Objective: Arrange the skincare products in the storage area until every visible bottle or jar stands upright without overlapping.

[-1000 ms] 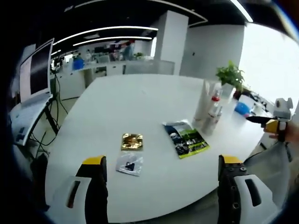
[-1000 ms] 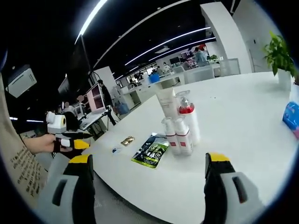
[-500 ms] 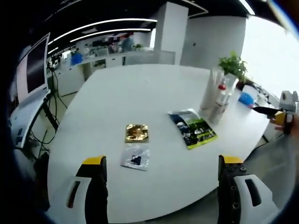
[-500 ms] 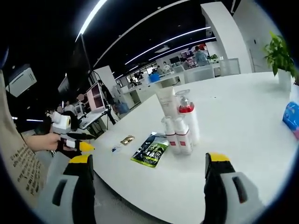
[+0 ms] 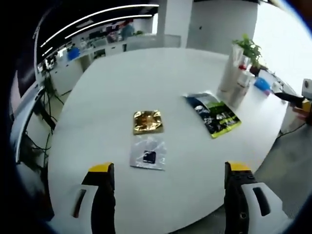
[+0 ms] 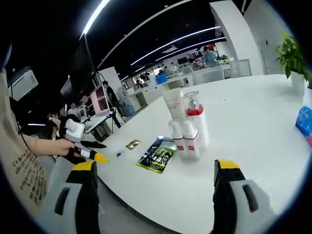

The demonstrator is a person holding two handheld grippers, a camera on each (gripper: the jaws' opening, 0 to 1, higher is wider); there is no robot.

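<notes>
A cluster of skincare bottles point(image 6: 189, 130) stands upright on the white table point(image 6: 253, 112): a white tube point(image 6: 174, 104), a pump bottle with a red collar point(image 6: 197, 122) and two small red-labelled bottles point(image 6: 185, 142). The same bottles point(image 5: 237, 74) stand at the far right in the left gripper view. Flat on the table lie a green-black sachet point(image 5: 213, 114), a gold sachet point(image 5: 147, 122) and a clear sachet point(image 5: 148, 152). My left gripper point(image 5: 168, 168) is open above the near table edge, short of the clear sachet. My right gripper point(image 6: 155, 165) is open and empty, off the table edge.
A blue pack point(image 6: 304, 122) and a potted plant point(image 6: 291, 57) sit at the table's far right. A hand holds the left gripper point(image 6: 86, 148) at the table's left edge. Desks, monitors and people fill the office behind. The table point(image 5: 126, 78) is bare beyond the sachets.
My left gripper has moved forward and tipped down over the table, so the sachets lie closer under it. The right gripper has stayed put. Nothing on the table has moved.
</notes>
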